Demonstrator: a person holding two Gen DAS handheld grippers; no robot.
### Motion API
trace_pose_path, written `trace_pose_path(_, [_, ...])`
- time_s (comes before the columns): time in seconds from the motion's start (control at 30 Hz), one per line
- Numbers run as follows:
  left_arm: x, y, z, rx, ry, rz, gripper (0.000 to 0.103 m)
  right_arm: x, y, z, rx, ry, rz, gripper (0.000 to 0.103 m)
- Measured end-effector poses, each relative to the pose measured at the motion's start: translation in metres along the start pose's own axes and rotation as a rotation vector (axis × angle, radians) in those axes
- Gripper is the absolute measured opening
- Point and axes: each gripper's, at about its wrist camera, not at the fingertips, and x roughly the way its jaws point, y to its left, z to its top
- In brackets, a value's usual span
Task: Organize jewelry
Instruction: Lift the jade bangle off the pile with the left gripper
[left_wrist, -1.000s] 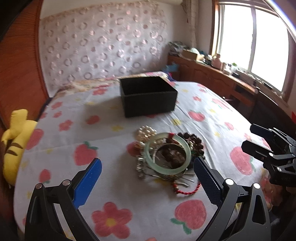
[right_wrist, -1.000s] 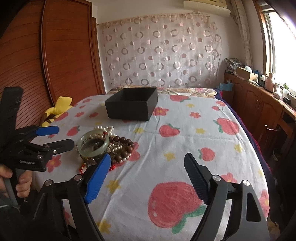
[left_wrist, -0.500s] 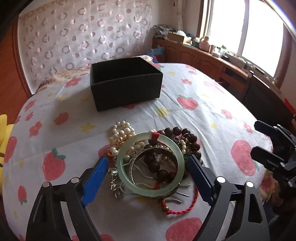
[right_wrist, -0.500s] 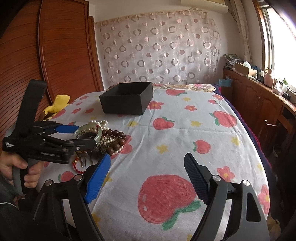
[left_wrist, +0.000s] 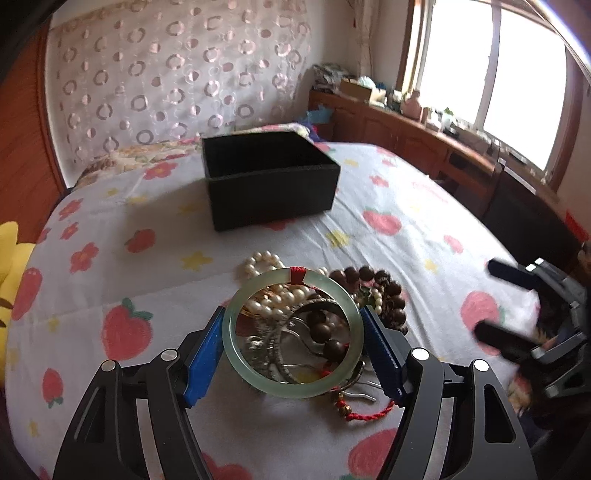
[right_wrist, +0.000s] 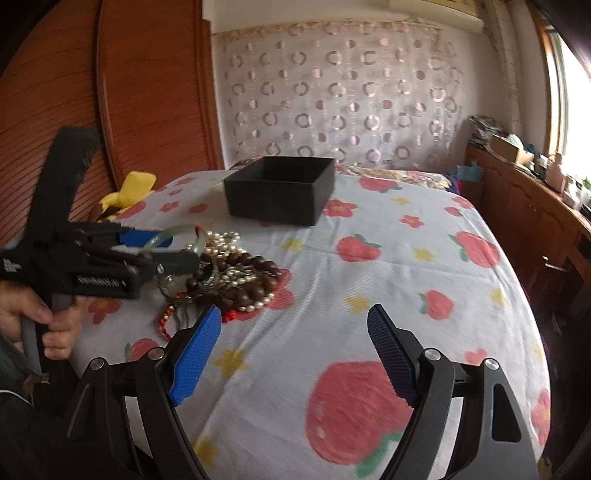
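A pale green jade bangle (left_wrist: 334, 384) with a red thread wrap sits between the blue pads of my left gripper (left_wrist: 291, 350), which is shut on it and holds it over a pile of jewelry (left_wrist: 369, 291): pearl strands, dark wooden beads, metal bangles and a red cord. In the right wrist view the left gripper (right_wrist: 162, 249) holds the bangle (right_wrist: 173, 233) tilted above the pile (right_wrist: 236, 277). An open black box (left_wrist: 269, 184) stands behind the pile; it also shows in the right wrist view (right_wrist: 280, 192). My right gripper (right_wrist: 295, 354) is open and empty above the bedsheet.
A strawberry-and-flower print sheet (right_wrist: 406, 288) covers the bed. A yellow plush toy (right_wrist: 125, 192) lies at the left edge by the wooden wardrobe. A wooden cabinet (left_wrist: 406, 129) with clutter runs under the window on the right.
My left gripper moved forward onto the pile and closed on the jade bangle, which now stands lifted and tilted. My right gripper stayed open and shifted slightly.
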Motion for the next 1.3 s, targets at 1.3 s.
trace_pose_path(1.3, [-0.057,0.064,-0.025,-0.135,-0.100,0.089,0.069,0.070,0.086,0.043,-0.285,0.184,0.235,0.063])
